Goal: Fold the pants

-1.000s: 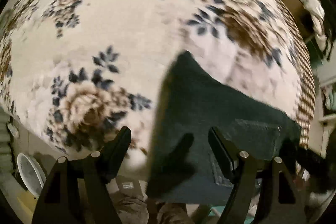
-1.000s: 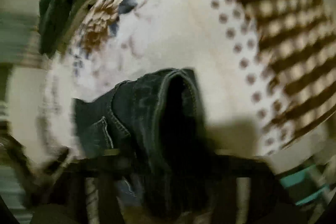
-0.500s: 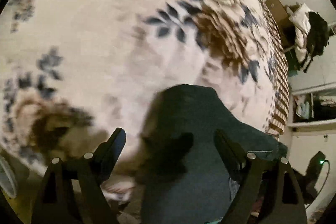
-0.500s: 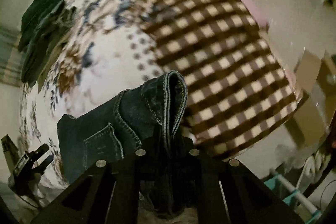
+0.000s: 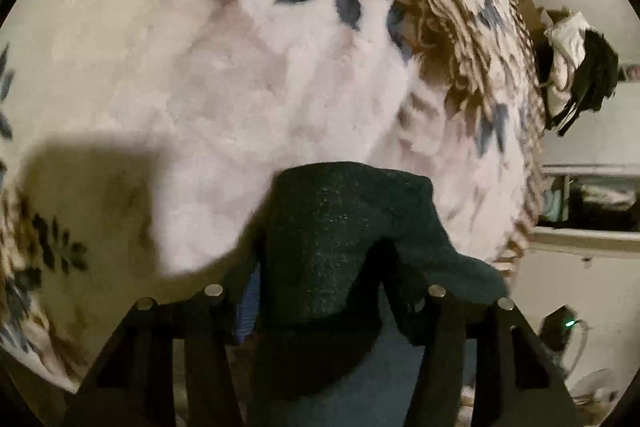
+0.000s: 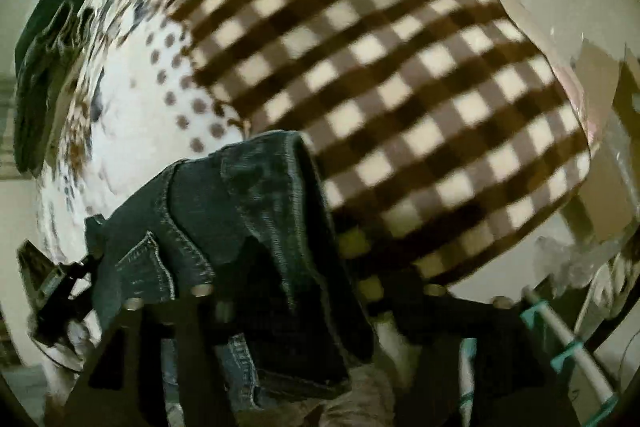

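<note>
The pants are dark denim jeans. In the left wrist view my left gripper [image 5: 324, 291] is shut on a fold of the jeans [image 5: 340, 227], which rises between the fingers and hides the tips. In the right wrist view my right gripper [image 6: 316, 291] is shut on the waistband end of the jeans [image 6: 256, 211], with a back pocket [image 6: 148, 267] showing to the left. Both ends hang lifted above the bed. The left gripper [image 6: 60, 291] shows at the far left of the right wrist view.
A floral cream blanket [image 5: 240, 67] covers the bed, with a brown checked blanket [image 6: 380, 67] on the right part. Dark clothes [image 6: 52, 39] lie piled at the far side. A shelf [image 5: 588, 203] and hanging clothes [image 5: 580, 59] stand to the right.
My left gripper has closed on the jeans; it was open around them before. Both grippers have moved with the jeans lifted off the bed. The right keeps its hold on the waistband.
</note>
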Available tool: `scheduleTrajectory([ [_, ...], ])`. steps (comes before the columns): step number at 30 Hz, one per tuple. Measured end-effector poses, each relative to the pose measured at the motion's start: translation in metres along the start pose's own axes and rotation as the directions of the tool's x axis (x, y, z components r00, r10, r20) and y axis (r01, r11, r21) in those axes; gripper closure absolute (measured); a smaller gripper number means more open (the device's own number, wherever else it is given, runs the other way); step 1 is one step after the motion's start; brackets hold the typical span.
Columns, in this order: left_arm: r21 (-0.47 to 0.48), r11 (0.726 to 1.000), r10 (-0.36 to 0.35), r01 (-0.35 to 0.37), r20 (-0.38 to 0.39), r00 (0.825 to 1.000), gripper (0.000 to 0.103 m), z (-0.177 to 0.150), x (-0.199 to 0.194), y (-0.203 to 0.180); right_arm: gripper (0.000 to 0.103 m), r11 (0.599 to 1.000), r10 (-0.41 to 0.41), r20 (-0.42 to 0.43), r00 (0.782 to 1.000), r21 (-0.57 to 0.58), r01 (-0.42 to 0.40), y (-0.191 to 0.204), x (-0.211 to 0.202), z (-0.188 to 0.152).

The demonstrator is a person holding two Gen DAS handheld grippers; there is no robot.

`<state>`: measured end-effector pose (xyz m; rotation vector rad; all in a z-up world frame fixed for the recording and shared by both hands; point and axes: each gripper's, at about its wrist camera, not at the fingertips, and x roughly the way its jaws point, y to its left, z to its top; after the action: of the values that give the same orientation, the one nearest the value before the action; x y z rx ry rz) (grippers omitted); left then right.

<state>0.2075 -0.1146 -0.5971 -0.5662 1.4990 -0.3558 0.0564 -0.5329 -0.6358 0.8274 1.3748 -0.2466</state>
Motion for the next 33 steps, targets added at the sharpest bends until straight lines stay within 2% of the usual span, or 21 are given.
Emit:
scheduleTrajectory([
  [1,-0.027,1.0,-0.016,0.015,-0.011,1.0,0.046,-0.002,-0.006,0.002,0.03,0.999,0.037,0.0,0.999,0.026,-0.037,-0.005,-0.008,-0.005],
  [2,-0.043,0.999,-0.029,0.029,-0.008,1.0,0.039,-0.006,-0.013,0.005,0.026,0.997,0.068,0.007,0.998,0.042,-0.069,-0.009,-0.015,-0.01],
  [3,-0.044,0.998,-0.052,0.052,0.008,0.999,0.026,-0.011,-0.022,0.006,0.022,0.992,0.111,0.019,0.994,0.063,-0.112,-0.016,-0.023,-0.019],
  [4,-0.048,0.996,-0.077,0.078,0.023,0.997,0.02,-0.019,-0.031,0.007,0.02,0.983,0.16,0.031,0.987,0.09,-0.162,-0.021,-0.029,-0.03],
  [8,-0.093,0.986,-0.142,0.141,-0.004,0.99,0.019,-0.045,-0.029,0.015,0.019,0.945,0.261,0.013,0.965,0.2,-0.258,-0.033,-0.02,-0.07],
  [11,-0.107,0.986,-0.132,0.128,-0.026,0.991,0.019,-0.057,-0.015,0.017,0.019,0.918,0.332,-0.052,0.942,0.249,-0.309,-0.026,0.019,-0.09],
  [14,-0.092,0.989,-0.123,0.119,-0.031,0.992,0.019,-0.056,-0.008,0.02,0.019,0.874,0.426,-0.052,0.903,0.283,-0.396,-0.014,0.056,-0.1],
  [16,-0.088,0.989,-0.119,0.115,-0.042,0.992,0.019,-0.053,-0.004,0.02,0.019,0.822,0.5,0.007,0.866,0.312,-0.477,-0.007,0.072,-0.101],
  [19,-0.062,0.992,-0.114,0.111,-0.047,0.992,0.019,-0.052,-0.002,0.016,0.018,0.812,0.493,0.067,0.867,0.322,-0.486,-0.003,0.074,-0.106],
  [20,-0.057,0.993,-0.111,0.108,-0.048,0.993,0.018,-0.051,0.0,0.016,0.021,0.803,0.508,0.085,0.857,0.314,-0.507,-0.001,0.072,-0.109],
  [25,-0.053,0.991,-0.124,0.122,-0.041,0.991,0.01,-0.051,0.002,0.014,0.022,0.792,0.545,0.141,0.826,0.237,-0.563,0.011,0.051,-0.114],
  [27,-0.052,0.991,-0.128,0.126,-0.036,0.991,0.005,-0.05,0.006,0.013,0.022,0.809,0.531,0.142,0.836,0.209,-0.549,0.016,0.051,-0.107],
  [29,-0.049,0.991,-0.125,0.123,-0.035,0.992,0.002,-0.049,0.009,0.011,0.02,0.812,0.523,0.12,0.844,0.232,-0.536,0.013,0.066,-0.097],
  [31,-0.041,0.994,-0.098,0.097,-0.036,0.995,0.002,-0.048,0.013,0.006,0.02,0.787,0.549,0.122,0.827,0.258,-0.561,0.007,0.077,-0.088],
  [33,-0.026,0.996,-0.082,0.081,-0.039,0.996,0.002,-0.048,0.013,0.002,0.024,0.786,0.549,0.136,0.824,0.251,-0.565,0.01,0.075,-0.088],
])
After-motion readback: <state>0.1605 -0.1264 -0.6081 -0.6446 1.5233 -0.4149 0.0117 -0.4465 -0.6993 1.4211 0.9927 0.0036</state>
